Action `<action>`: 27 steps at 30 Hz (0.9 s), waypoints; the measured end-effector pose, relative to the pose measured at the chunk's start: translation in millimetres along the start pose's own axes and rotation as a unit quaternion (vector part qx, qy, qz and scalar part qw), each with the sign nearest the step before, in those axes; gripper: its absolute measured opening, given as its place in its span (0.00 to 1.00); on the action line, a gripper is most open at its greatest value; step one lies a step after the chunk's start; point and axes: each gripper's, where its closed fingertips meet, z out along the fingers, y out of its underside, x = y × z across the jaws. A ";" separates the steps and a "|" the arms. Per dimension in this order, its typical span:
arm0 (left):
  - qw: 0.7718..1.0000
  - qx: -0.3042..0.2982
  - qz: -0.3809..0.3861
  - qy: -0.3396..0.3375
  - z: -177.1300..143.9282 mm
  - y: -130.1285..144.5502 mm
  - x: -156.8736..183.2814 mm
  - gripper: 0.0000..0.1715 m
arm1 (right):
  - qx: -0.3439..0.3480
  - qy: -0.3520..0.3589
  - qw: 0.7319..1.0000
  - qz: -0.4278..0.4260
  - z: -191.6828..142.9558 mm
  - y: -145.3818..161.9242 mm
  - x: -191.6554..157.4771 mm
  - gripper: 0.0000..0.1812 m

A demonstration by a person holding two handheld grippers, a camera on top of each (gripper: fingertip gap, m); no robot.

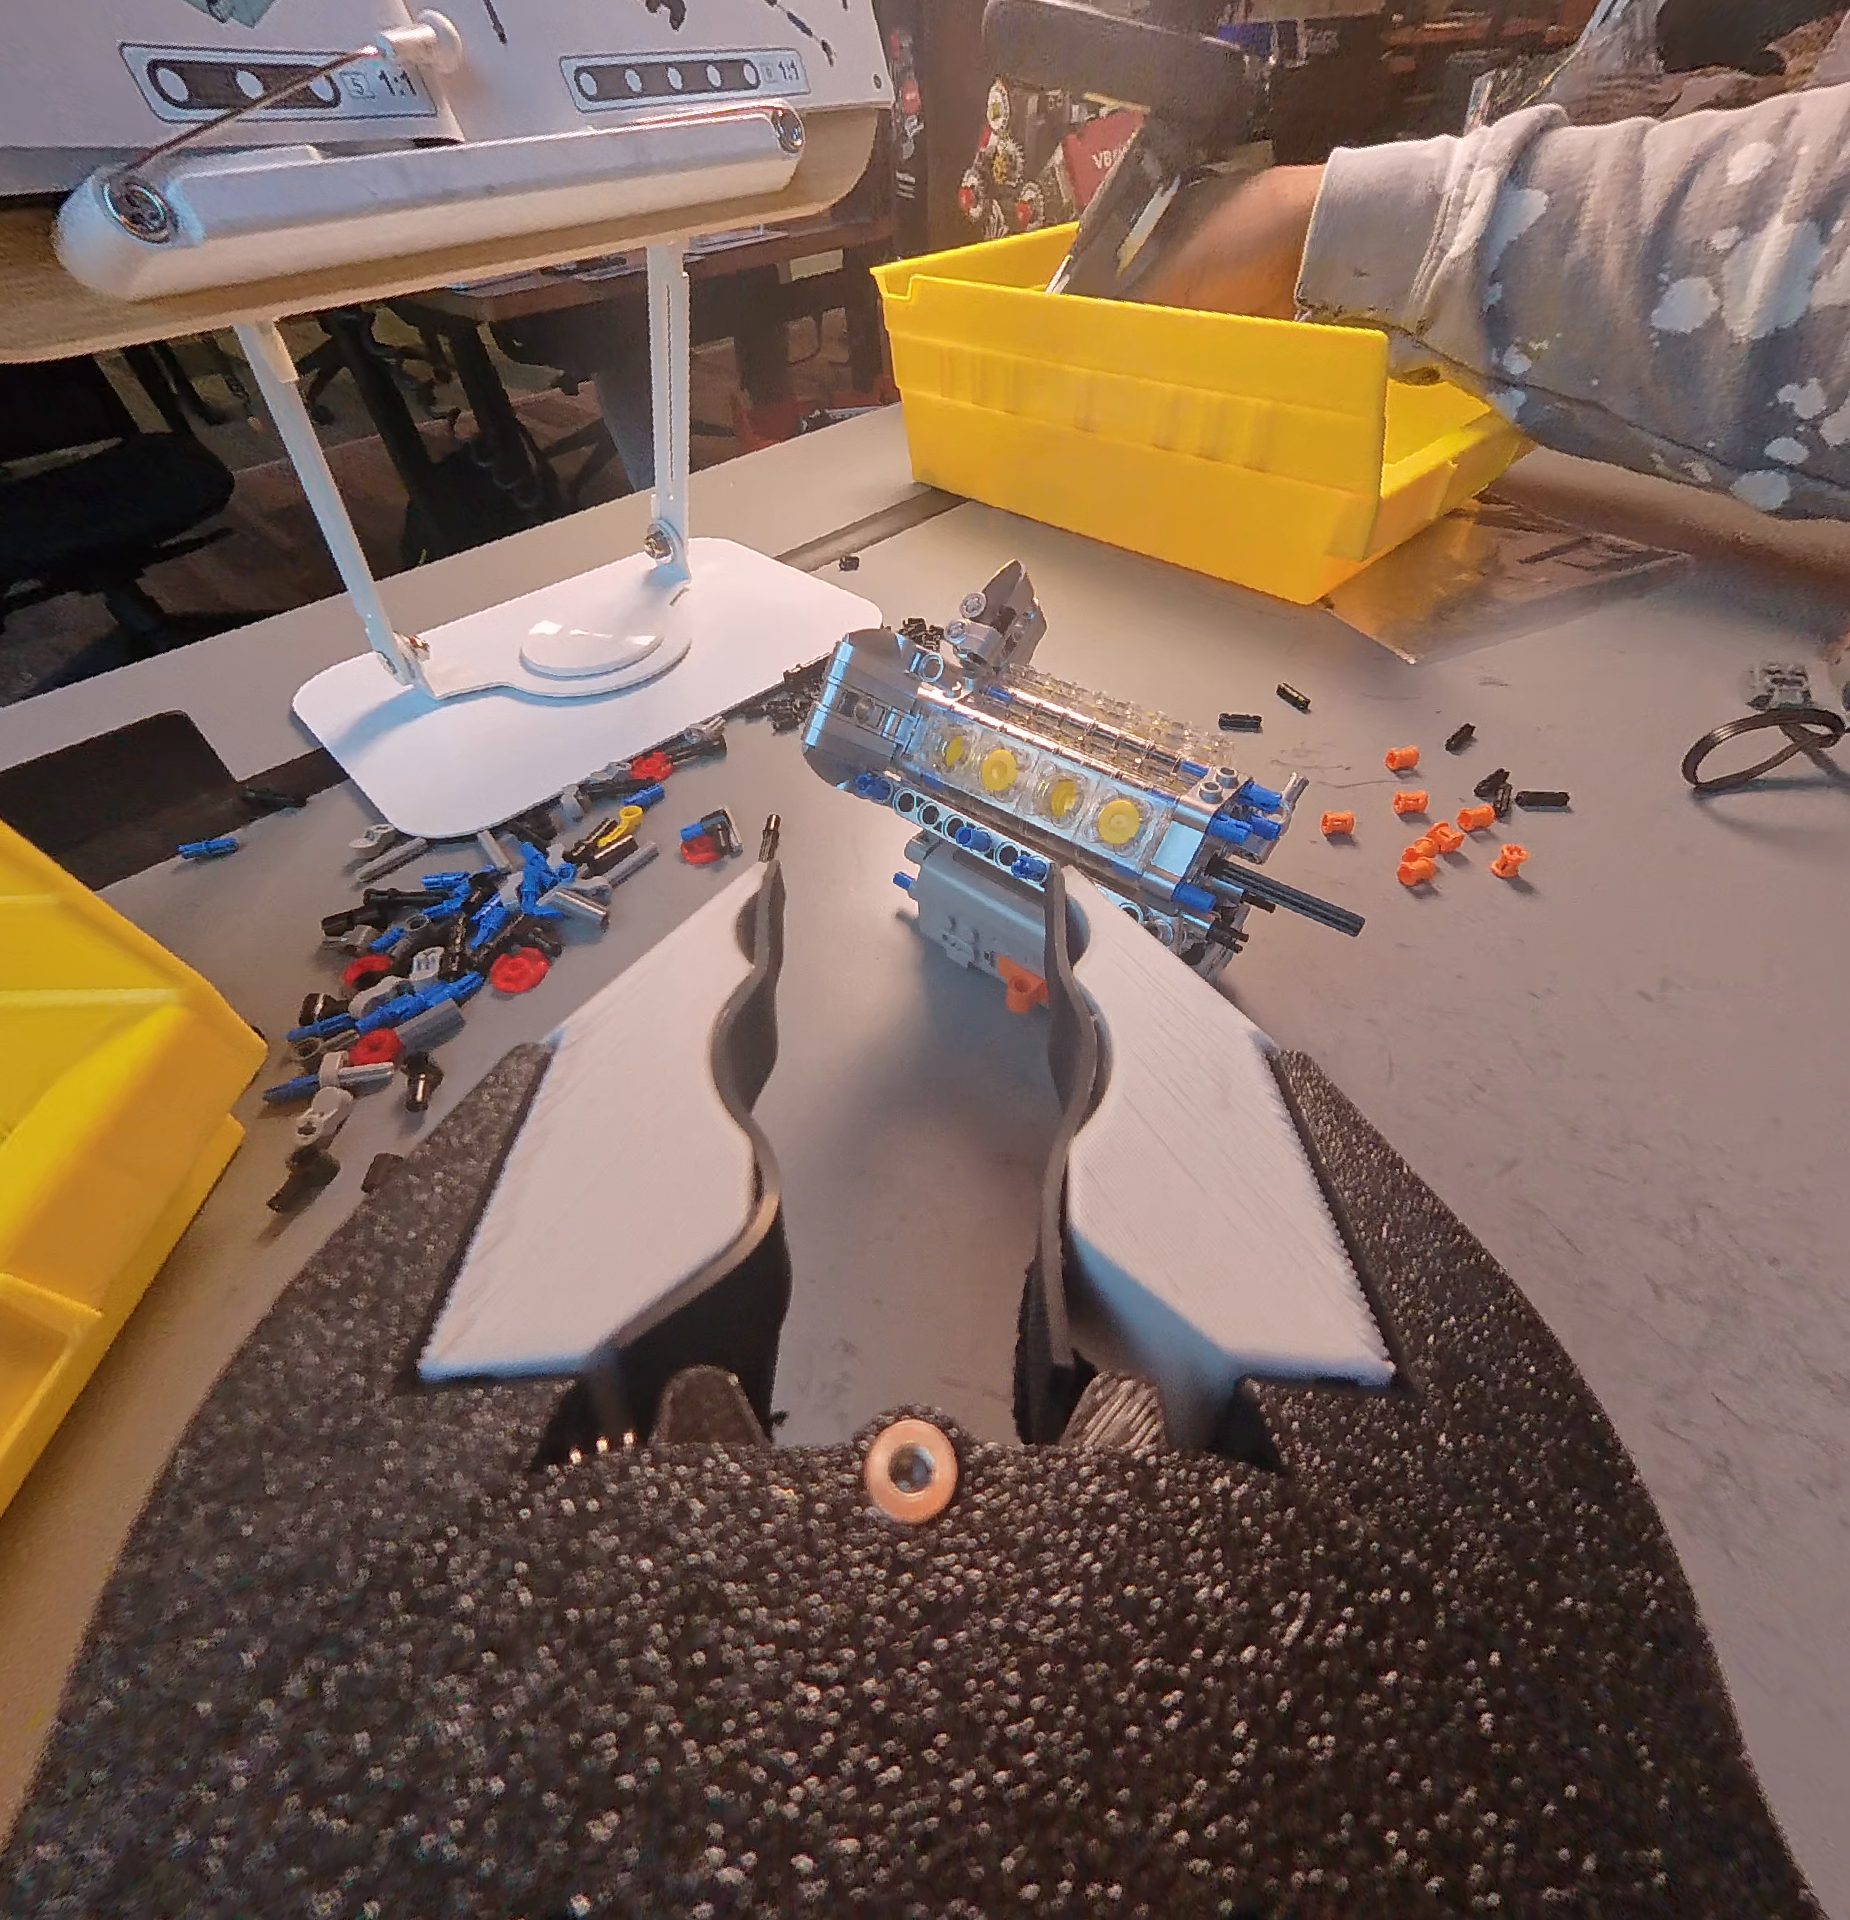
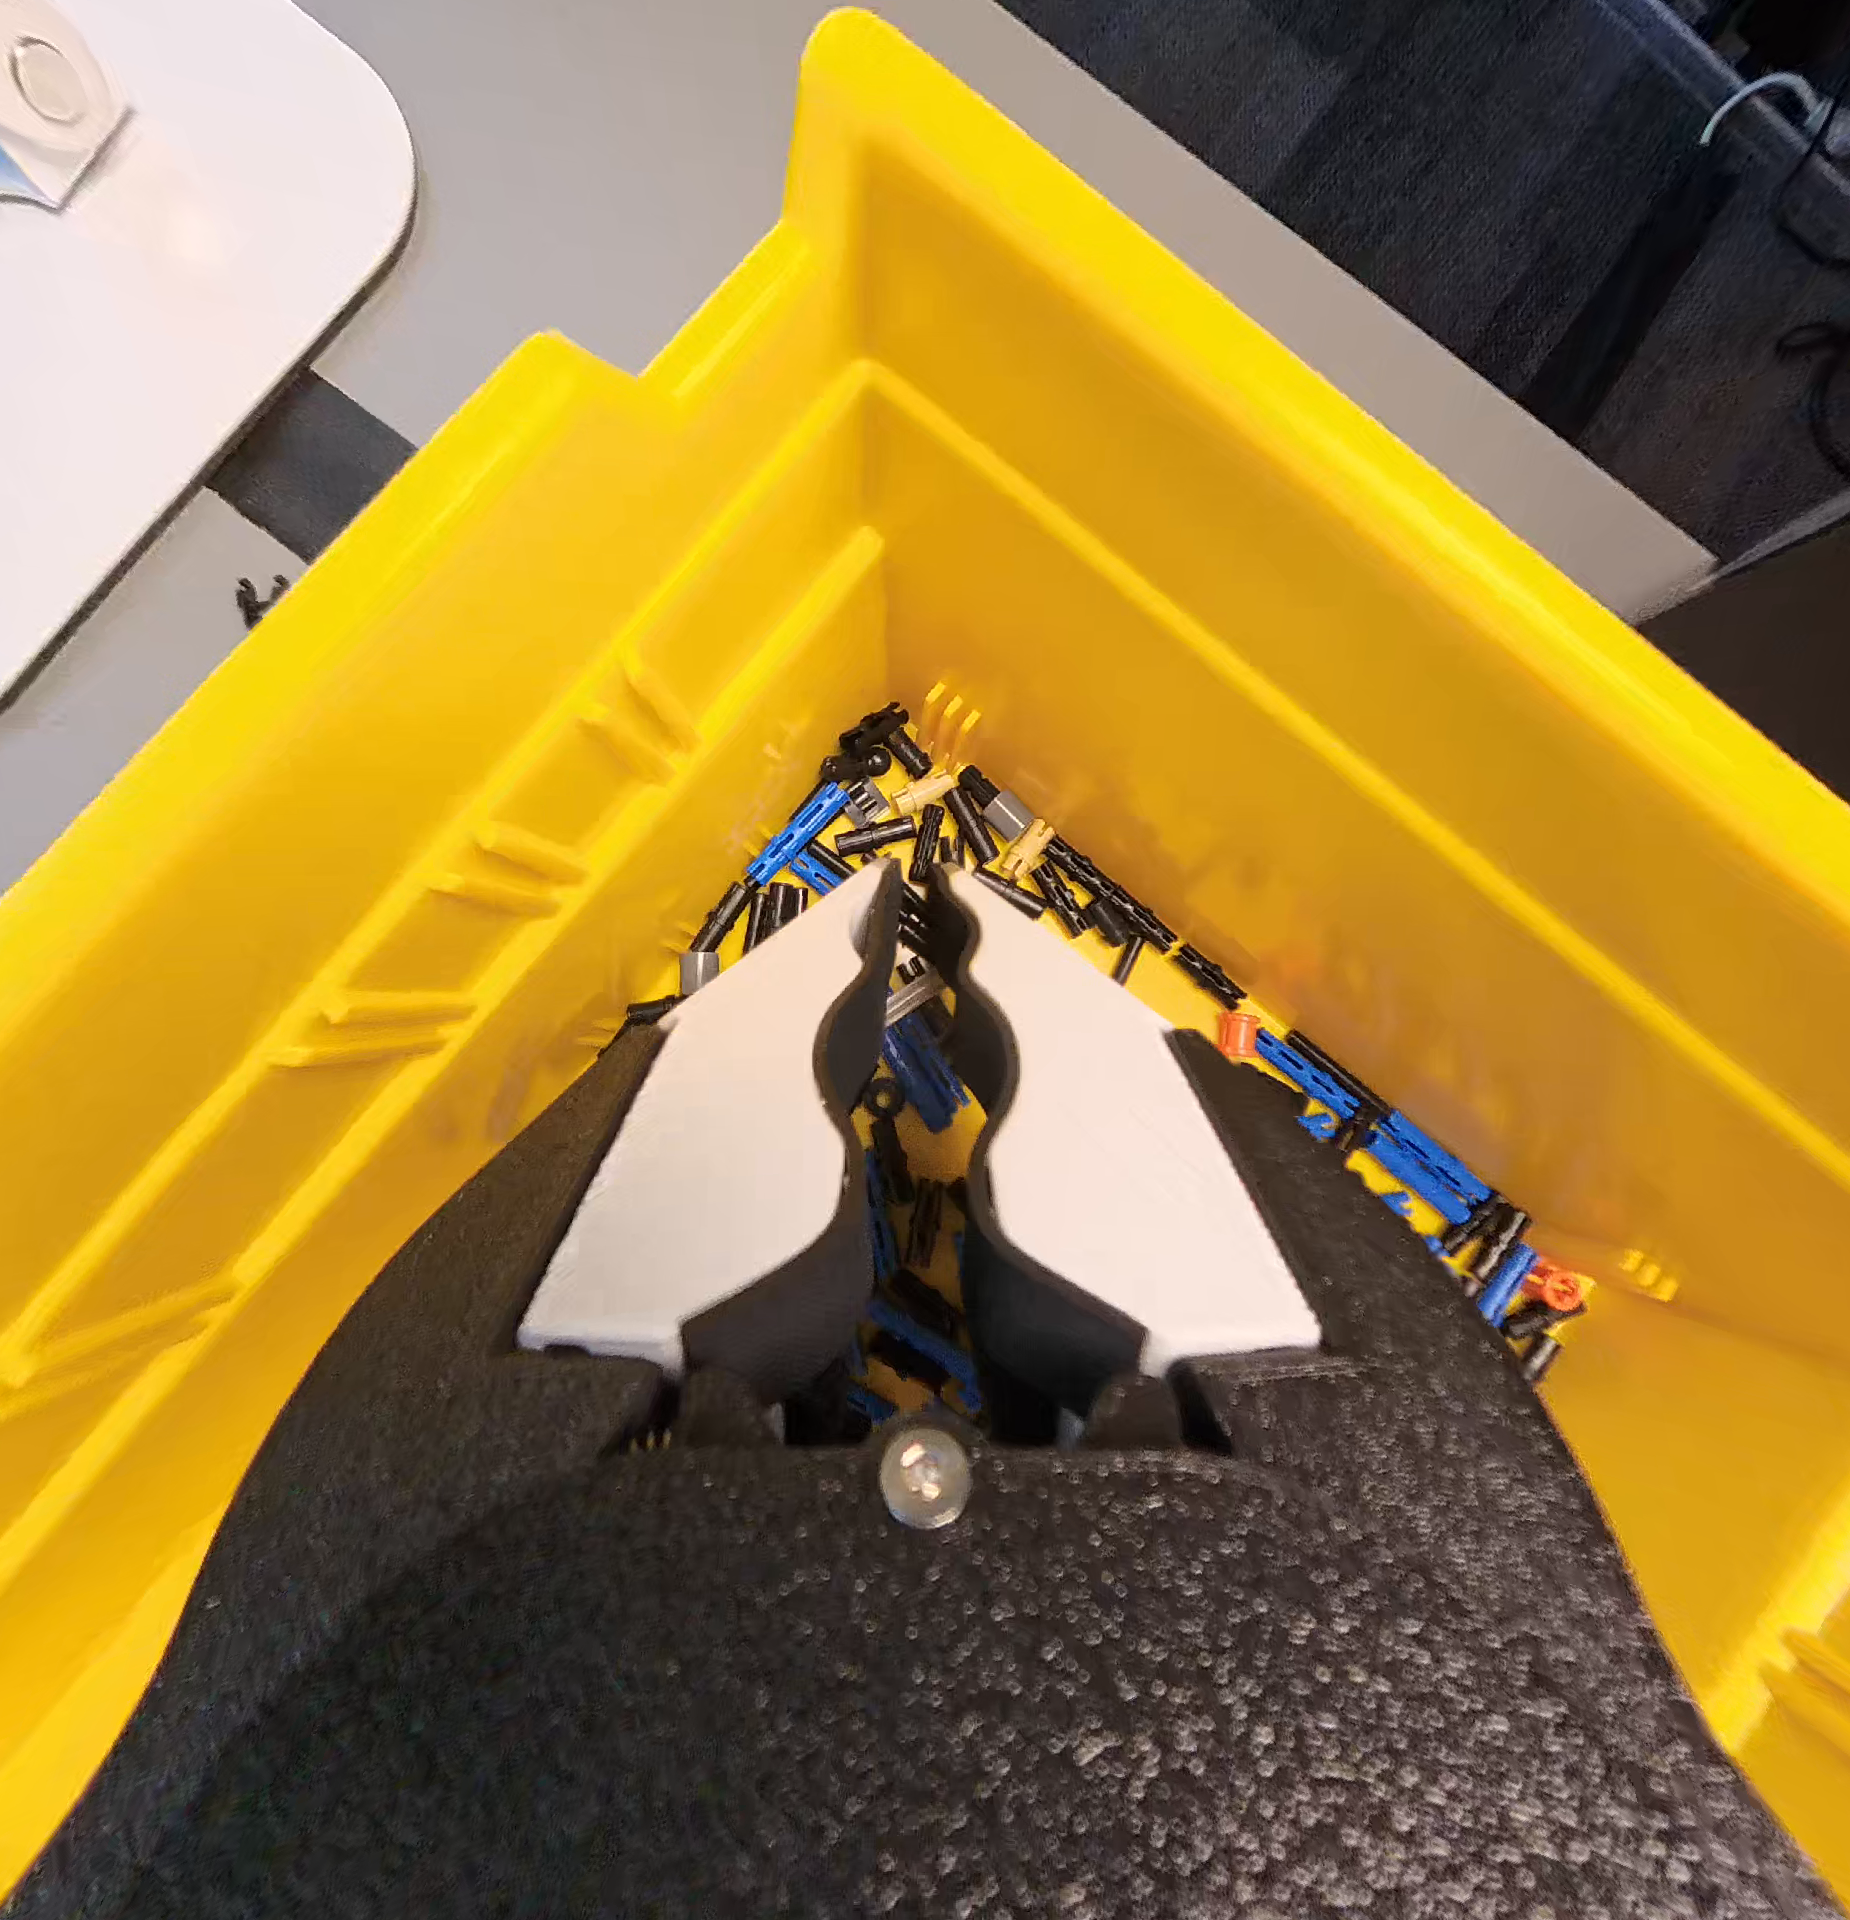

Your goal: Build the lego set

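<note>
The left gripper (image 1: pixel 910 914) hovers spread and empty before the grey brick-built engine model (image 1: pixel 1035 790), while the right gripper (image 2: pixel 916 883), nearly closed, perhaps pinching nothing, probes small plastic pins (image 2: pixel 1014 842) cornered in the yellow plastic bin (image 2: pixel 1108 499).

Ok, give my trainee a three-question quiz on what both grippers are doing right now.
1. True or false: the left gripper is shut on the brick-built engine model.
2. Where does the right gripper reach? A) into the yellow bin B) over the white stand base C) over bare table
3. What colour are the loose bushes right of the model?

Key: 1 false, it is open, just short of the model; 2 A; 3 orange.
</note>
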 end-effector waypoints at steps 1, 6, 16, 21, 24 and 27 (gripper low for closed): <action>1.000 0.000 0.000 0.001 0.0 0.1 0.2 0.28 | 0.003 0.001 1.000 0.006 0.5 -1.3 0.7 0.02; 1.000 -0.002 0.002 0.003 0.5 0.4 1.2 0.28 | 0.000 -0.003 1.000 0.018 0.9 -1.4 1.2 0.02; 1.000 -0.002 -0.001 0.004 1.0 0.1 0.1 0.28 | 0.010 0.039 0.999 -0.020 -5.1 -8.1 5.2 0.04; 1.000 -0.001 -0.001 0.003 1.2 -0.1 -0.7 0.28 | -0.014 0.013 1.000 0.008 3.2 -1.8 0.4 0.04; 1.000 0.001 -0.003 0.003 1.0 -0.6 -1.7 0.28 | -0.018 0.014 1.000 0.019 5.3 -0.2 3.3 0.02; 1.000 0.001 -0.003 0.003 1.4 -0.5 -2.0 0.28 | -0.019 0.013 1.000 0.021 5.3 -0.2 4.1 0.02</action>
